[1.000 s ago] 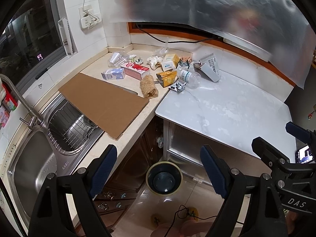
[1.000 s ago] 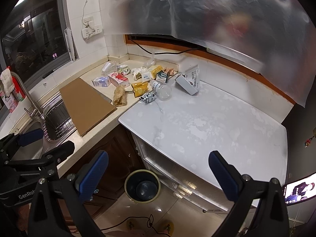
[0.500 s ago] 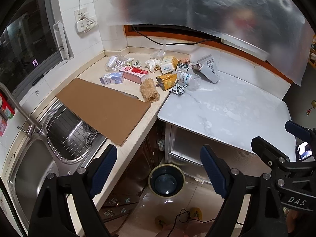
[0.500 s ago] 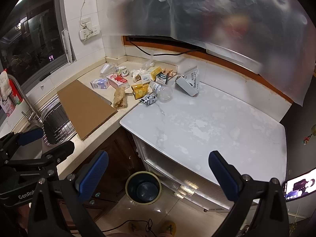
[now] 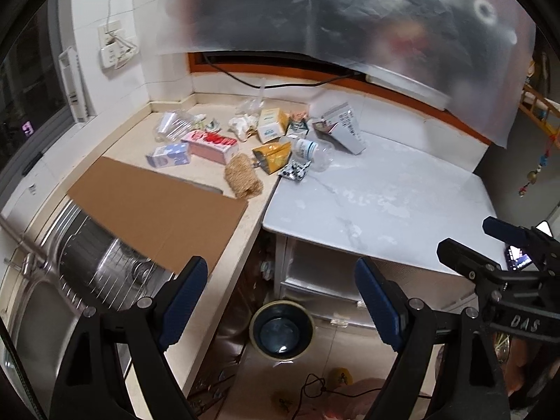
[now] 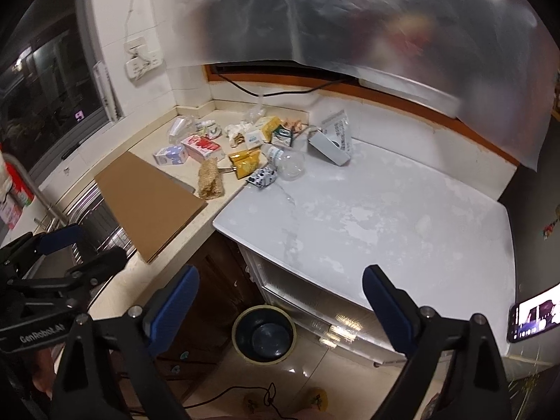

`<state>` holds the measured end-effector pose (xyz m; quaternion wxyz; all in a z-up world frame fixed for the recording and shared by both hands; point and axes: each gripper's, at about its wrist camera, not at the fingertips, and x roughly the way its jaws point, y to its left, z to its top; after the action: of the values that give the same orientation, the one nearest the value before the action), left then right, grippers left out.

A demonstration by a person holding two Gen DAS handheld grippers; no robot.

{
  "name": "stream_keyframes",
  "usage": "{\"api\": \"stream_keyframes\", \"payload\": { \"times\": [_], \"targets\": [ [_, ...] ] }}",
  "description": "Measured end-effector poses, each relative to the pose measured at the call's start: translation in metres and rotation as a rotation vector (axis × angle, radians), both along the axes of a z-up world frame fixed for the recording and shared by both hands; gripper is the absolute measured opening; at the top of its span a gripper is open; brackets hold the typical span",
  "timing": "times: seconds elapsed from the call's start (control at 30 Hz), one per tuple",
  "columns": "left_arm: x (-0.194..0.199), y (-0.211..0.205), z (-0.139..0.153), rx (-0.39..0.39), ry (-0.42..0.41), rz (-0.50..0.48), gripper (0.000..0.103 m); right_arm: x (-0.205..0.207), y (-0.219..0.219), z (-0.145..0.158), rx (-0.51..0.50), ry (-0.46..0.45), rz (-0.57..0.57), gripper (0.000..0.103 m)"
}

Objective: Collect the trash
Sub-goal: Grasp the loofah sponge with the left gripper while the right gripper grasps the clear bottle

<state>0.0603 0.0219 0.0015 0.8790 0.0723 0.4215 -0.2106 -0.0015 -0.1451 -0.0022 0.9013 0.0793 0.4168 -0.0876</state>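
Trash lies in the counter's back corner: a pink carton [image 5: 213,146], a blue-white carton [image 5: 168,155], a crushed clear bottle [image 5: 309,151], a yellow packet [image 5: 273,155], a tan fibrous roll [image 5: 242,176] and a grey box [image 5: 344,133]. The pile also shows in the right wrist view, with the pink carton [image 6: 201,147] and the bottle [image 6: 288,162]. A dark bin [image 5: 282,329] stands on the floor below; it also shows in the right wrist view [image 6: 264,332]. My left gripper [image 5: 278,301] and right gripper [image 6: 280,301] are open, empty, held well short of the counter.
A cardboard sheet [image 5: 154,206] lies over part of the steel sink [image 5: 80,262]. A white marble top [image 6: 367,217] extends right. A phone [image 6: 533,318] sits at its right end. A plastic sheet [image 5: 350,14] hangs above. A cable [image 5: 315,390] lies on the floor.
Both grippers have risen and moved a little toward the counter; the trash pile and bin sit slightly lower in view. Jaws unchanged.
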Motion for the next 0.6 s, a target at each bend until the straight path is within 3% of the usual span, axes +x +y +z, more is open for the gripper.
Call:
{"api": "stream_keyframes", "payload": {
  "times": [0.3,0.47,0.6],
  "targets": [
    [0.055,-0.015,-0.009,0.001,0.088,-0.008,0.085,0.044,-0.051,0.002,0.035,0.014,-0.037,0.095],
    [0.101,-0.03,-0.019,0.028,0.097,0.084,0.085,0.09,-0.08,-0.005,0.039,0.022,-0.004,0.095],
    [0.151,-0.042,-0.036,0.024,0.148,0.156,0.085,0.141,-0.101,-0.019,0.052,0.06,0.059,0.087]
  ]
}}
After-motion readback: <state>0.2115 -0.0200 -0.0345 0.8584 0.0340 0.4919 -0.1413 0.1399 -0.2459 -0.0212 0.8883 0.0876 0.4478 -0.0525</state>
